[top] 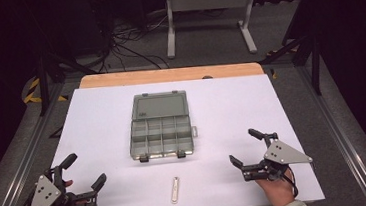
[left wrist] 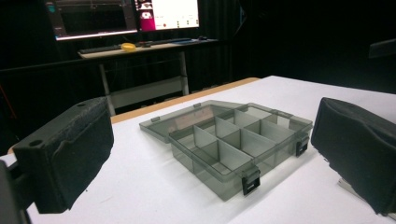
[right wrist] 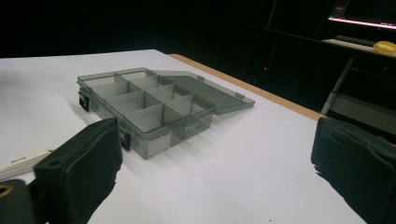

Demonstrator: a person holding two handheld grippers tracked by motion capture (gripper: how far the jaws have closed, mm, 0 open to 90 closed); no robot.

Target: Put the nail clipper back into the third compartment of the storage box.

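- High view: a grey see-through plastic box (top: 161, 126) with little compartments lies open in the middle of the white table (top: 97, 120). A small white stick (top: 175, 190) waits in front of it. The left claw (top: 83, 170) and right claw (top: 241, 148) are wide and hold nothing.
- Left gripper view: the compartments look bare.
- Right gripper view: the stick (right wrist: 21, 163) lies untouched, so the work seems not yet begun.

No legible text anywhere.

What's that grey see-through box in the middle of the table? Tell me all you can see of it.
The organizer box looks like smoky translucent plastic. It lies flat on the white table, its hinged lid folded fully open behind. Thin dividers split the tray into eight compartments, all empty. Two dark latches hang at the front edge. Nothing touches it but the table.
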